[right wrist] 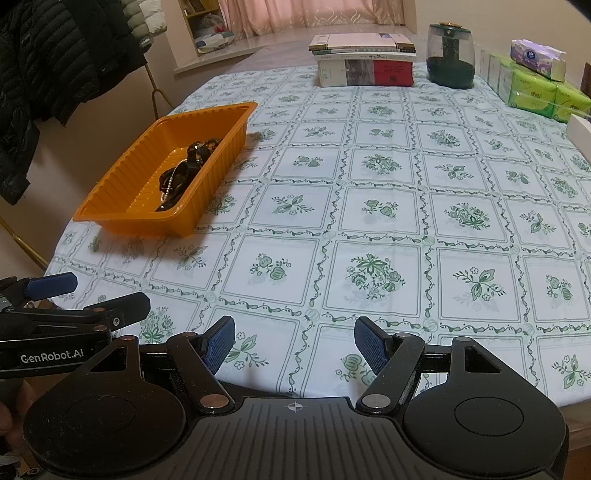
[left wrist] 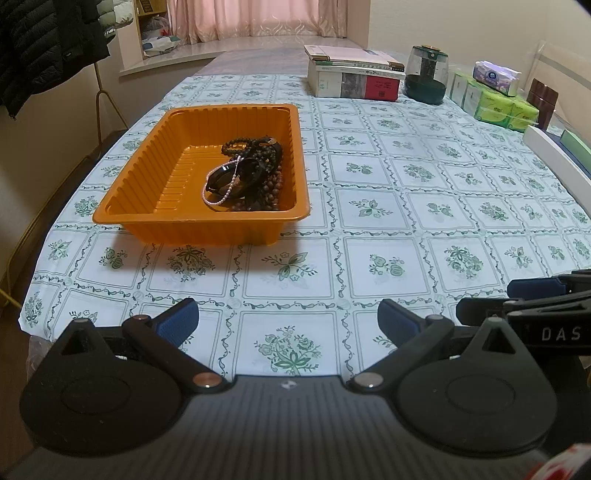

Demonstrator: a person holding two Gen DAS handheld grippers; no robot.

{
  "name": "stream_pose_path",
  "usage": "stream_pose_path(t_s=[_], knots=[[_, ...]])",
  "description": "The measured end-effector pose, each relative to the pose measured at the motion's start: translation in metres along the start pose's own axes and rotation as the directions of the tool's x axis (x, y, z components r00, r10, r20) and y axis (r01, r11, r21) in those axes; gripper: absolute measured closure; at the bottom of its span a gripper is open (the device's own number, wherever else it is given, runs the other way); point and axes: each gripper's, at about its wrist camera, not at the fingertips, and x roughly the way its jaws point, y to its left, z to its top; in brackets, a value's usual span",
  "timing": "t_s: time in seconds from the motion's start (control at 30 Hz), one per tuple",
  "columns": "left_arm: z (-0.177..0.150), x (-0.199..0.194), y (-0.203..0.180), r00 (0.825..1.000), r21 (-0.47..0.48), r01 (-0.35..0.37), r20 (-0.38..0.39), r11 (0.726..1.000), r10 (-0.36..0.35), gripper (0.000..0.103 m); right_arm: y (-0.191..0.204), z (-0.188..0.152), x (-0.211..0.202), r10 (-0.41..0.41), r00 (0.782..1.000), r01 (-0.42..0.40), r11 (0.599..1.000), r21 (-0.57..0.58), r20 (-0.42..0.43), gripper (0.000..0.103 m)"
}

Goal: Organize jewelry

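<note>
Left gripper [left wrist: 288, 321] and right gripper [right wrist: 294, 345] both gape wide, empty | jewelry heaped at right side of orange tray [left wrist: 147, 155], far-left on table: pearl strand [left wrist: 221, 184] light, limp, slippery | likely pinch a raised loop.

This is a room in a home — a lived-in dining or living space. A table [left wrist: 406, 192] wears a floral green-and-white checked tablecloth [right wrist: 369, 221], the sort found in a household. Along its far edge sit a stack of books [left wrist: 354, 74], a dark green glass jar [left wrist: 426, 74], and packs of tissues [left wrist: 495, 96] in green and purple wrapping. Behind the table, pink curtains [left wrist: 258, 16] hang over a bay window ledge [left wrist: 221, 48] where cushions or bedding lie. At the left, puffy dark winter jackets [right wrist: 55, 74] hang from a thin gold-coloured coat stand [left wrist: 105, 99] — ordinary domestic clutter.
</note>
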Motion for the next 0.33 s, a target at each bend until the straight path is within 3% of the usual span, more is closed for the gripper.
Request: stream_pose_path(t_s=[0.33], knots=[[-0.0002,-0.0022,-0.0002,1.0,-0.004,0.011,0.015,1.0,-0.011,0.0,0.0001,0.0,0.0,0.0,1.0,0.0,1.0,0.0,-0.001,0.032]])
